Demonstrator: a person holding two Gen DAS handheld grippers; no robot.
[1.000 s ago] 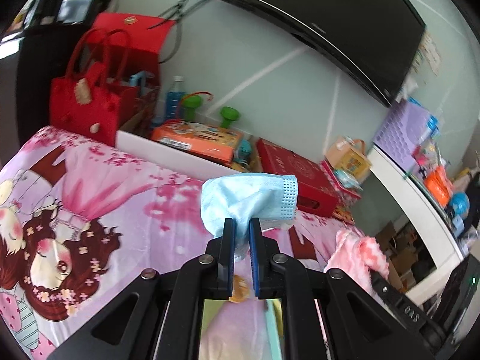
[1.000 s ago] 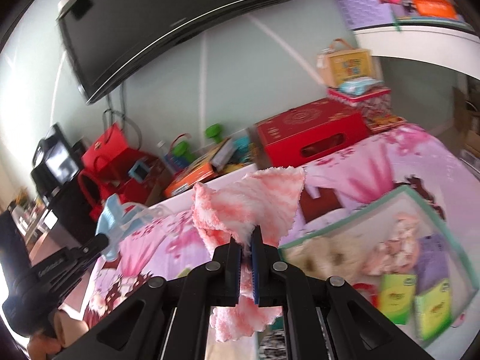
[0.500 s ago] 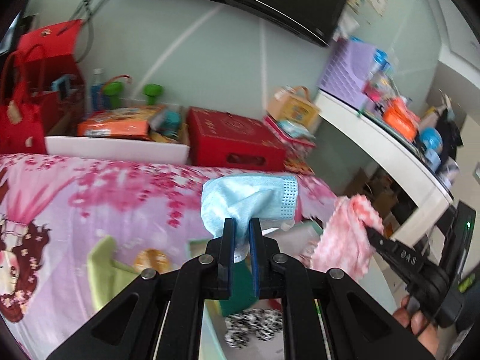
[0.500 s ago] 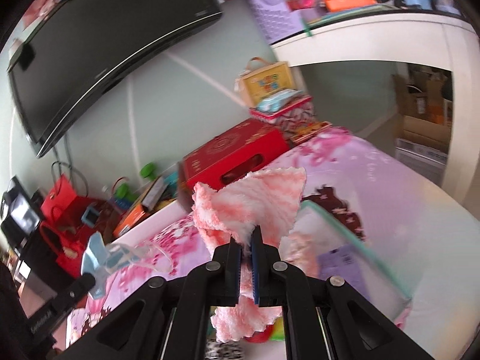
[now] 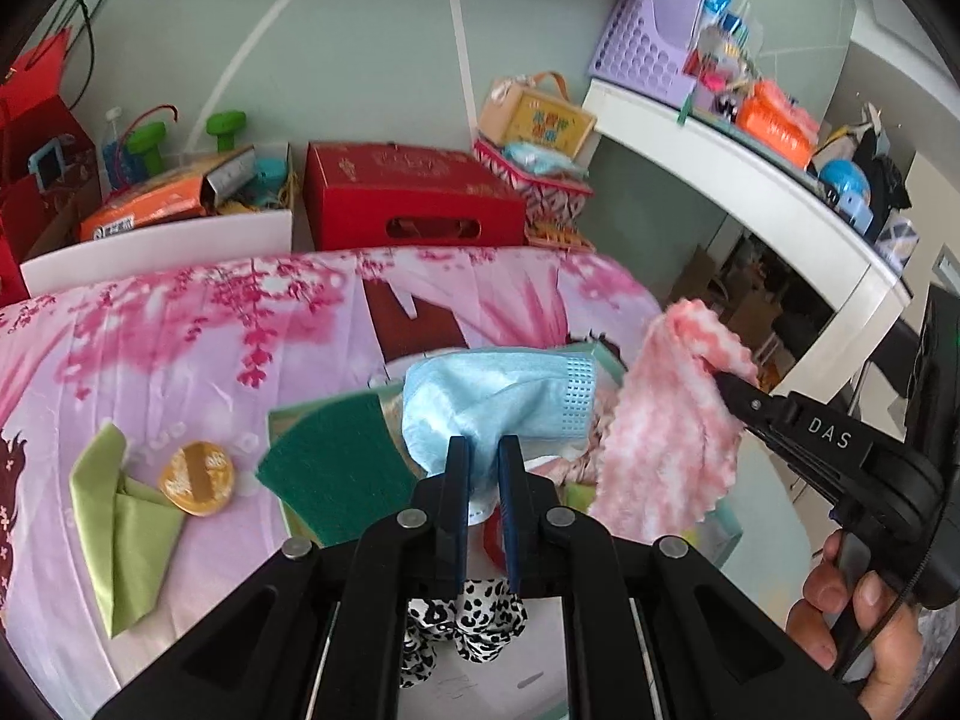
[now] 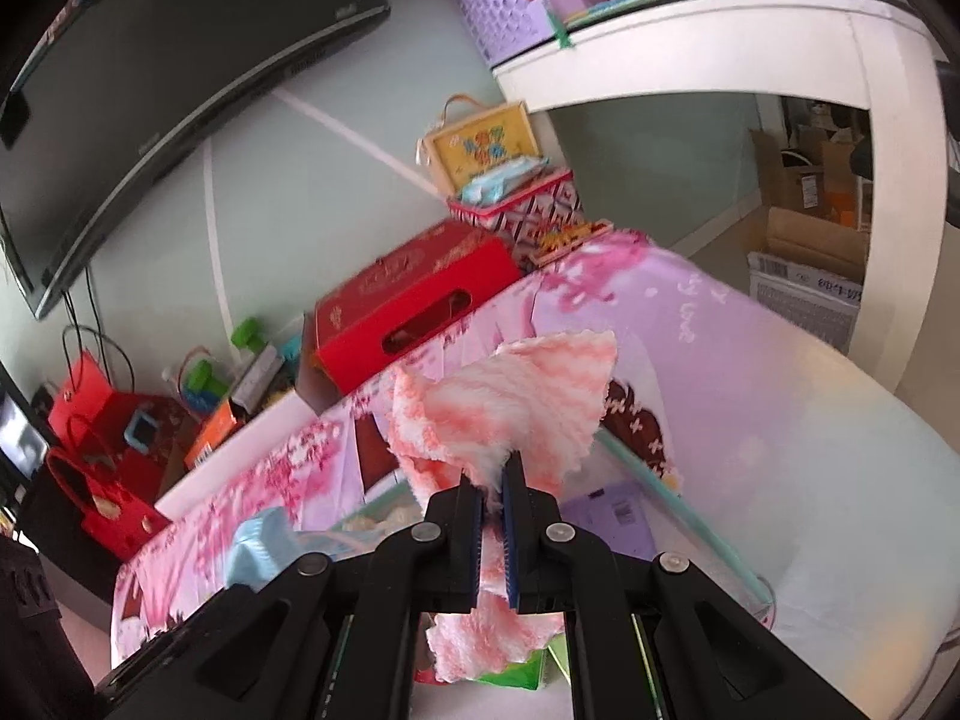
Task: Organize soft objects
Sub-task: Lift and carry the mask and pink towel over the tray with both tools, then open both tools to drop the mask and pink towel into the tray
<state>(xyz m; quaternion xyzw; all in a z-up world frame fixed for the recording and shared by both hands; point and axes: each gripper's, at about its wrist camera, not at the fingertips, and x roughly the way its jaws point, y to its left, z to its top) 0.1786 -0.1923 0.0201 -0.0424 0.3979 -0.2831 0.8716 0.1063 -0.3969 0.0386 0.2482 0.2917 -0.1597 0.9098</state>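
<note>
Pink cartoon-print bedsheet is covering the bed that's carrying everything, with a pale green wall behind it and a big red box sitting past the far edge, well beyond both sets of fingers.

Left gripper is clenching a light blue face mask; the mask is bunching up and fanning out just above the fingertips, hanging over a teal-rimmed storage box that's lying right under and ahead of the fingers. Green scouring pad is leaning on the box's edge just left of the left fingers, tilted. Further left of those fingers, a folded lime-green cloth and a round gold-wrapped thing are lying on the sheet, touching each other. Some leopard-print fabric is peeking out below the fingers, mostly hidden by the gripper body.

Right gripper is gripping a fluffy pink-and-white cloth, pinched tight, with part of it flaring above the fingertips and part dangling below between the arms. In the left wrist view that same cloth is hanging just right of the mask, near it but I can't tell if they're touching. A person's hand is wrapping the right gripper's handle at the lower right.
</note>
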